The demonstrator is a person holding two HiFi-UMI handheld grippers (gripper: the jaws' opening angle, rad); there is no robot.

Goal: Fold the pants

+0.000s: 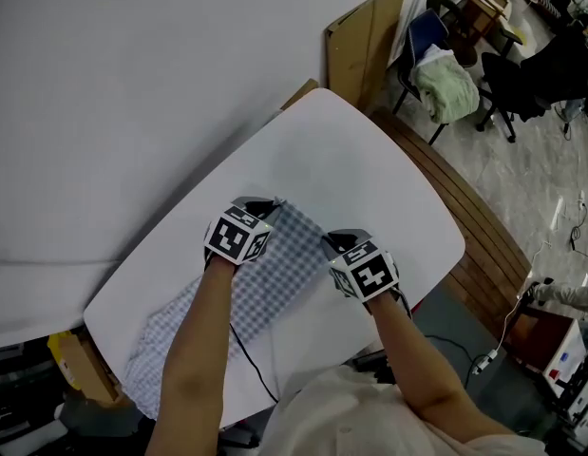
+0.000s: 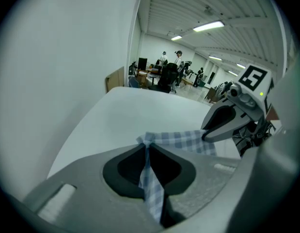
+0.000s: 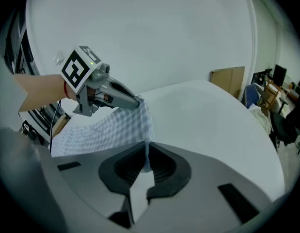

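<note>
Blue-and-white checked pants (image 1: 246, 293) lie along the white table (image 1: 369, 179), running from the near left edge toward the middle. My left gripper (image 1: 275, 204) is shut on the far left corner of the pants (image 2: 150, 178); checked cloth runs between its pads. My right gripper (image 1: 327, 245) is shut on the far right corner of the pants (image 3: 111, 130), a thin fold caught between its jaws. The far edge of the cloth stretches between the two grippers, lifted a little off the table. In the left gripper view the right gripper (image 2: 205, 137) shows at the right; in the right gripper view the left gripper (image 3: 138, 102) shows at the left.
A white wall (image 1: 132, 74) runs close behind the table. A wooden bench (image 1: 474, 245) borders the table's right side. Beyond it stand a leaning cardboard sheet (image 1: 365, 50), office chairs (image 1: 436, 74) and cables on the floor. A yellow item (image 1: 66, 359) sits under the left corner.
</note>
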